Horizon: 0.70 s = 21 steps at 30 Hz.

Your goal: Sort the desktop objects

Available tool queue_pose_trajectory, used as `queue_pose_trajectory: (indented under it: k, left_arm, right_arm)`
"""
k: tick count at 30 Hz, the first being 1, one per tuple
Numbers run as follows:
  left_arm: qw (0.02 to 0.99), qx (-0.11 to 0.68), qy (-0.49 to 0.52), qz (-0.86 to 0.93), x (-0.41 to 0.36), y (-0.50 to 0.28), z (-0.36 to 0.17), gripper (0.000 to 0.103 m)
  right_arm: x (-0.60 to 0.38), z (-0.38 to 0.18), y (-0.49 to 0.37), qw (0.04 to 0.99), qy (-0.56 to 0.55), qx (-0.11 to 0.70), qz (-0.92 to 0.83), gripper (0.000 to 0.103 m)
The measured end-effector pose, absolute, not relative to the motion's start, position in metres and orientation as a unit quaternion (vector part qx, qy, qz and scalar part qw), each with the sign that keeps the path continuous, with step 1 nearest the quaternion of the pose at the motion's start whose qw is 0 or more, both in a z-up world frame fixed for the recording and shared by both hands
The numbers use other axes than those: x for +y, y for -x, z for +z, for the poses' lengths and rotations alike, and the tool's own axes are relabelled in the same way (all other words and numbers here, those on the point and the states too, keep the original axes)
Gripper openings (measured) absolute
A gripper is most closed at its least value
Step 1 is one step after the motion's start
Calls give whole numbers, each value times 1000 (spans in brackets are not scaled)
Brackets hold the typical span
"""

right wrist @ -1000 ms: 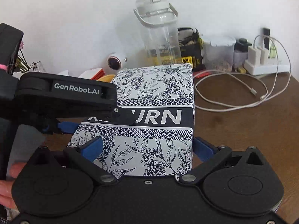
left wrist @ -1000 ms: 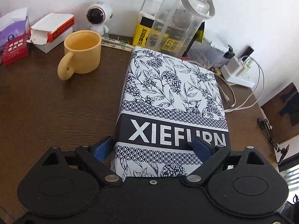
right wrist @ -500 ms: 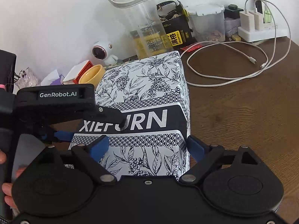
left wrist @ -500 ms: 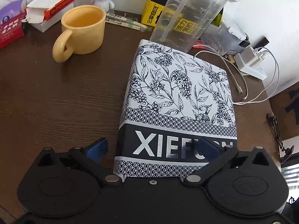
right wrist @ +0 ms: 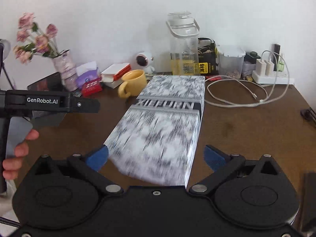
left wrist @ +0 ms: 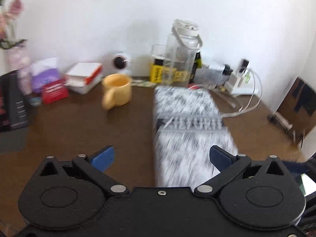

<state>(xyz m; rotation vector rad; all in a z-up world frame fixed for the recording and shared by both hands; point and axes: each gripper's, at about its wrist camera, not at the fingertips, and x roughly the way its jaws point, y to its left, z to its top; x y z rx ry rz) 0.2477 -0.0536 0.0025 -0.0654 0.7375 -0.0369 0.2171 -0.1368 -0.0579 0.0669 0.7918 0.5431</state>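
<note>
- Dark brown wooden table, filling the frame's middle and lower right.
- Patterned box lying flat at centre.
- Yellow mug left of it.
- White cable looped at right.
- Clear jug upright at back.

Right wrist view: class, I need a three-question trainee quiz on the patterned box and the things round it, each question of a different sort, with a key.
1. True or false: the right gripper is shut on the patterned box.
2. Which stands nearest the box's far left corner? A) yellow mug B) power strip C) flower vase
3. Fill in: the white cable lies on the table to the box's ____ side.

Key: 1 false; 2 A; 3 right.
</note>
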Motion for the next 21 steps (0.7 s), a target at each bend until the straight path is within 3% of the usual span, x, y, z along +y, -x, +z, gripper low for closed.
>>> queue_pose_trajectory:
  k: [11, 21]
  left_arm:
    - [923, 376, 69, 52, -17, -54, -16, 103]
    - [935, 344, 25, 86, -21, 13, 0, 103]
  right_arm:
    - [-194, -43, -66, 871, -22, 408, 272, 103]
    - [-197, -33, -22, 864, -7, 411, 291, 103]
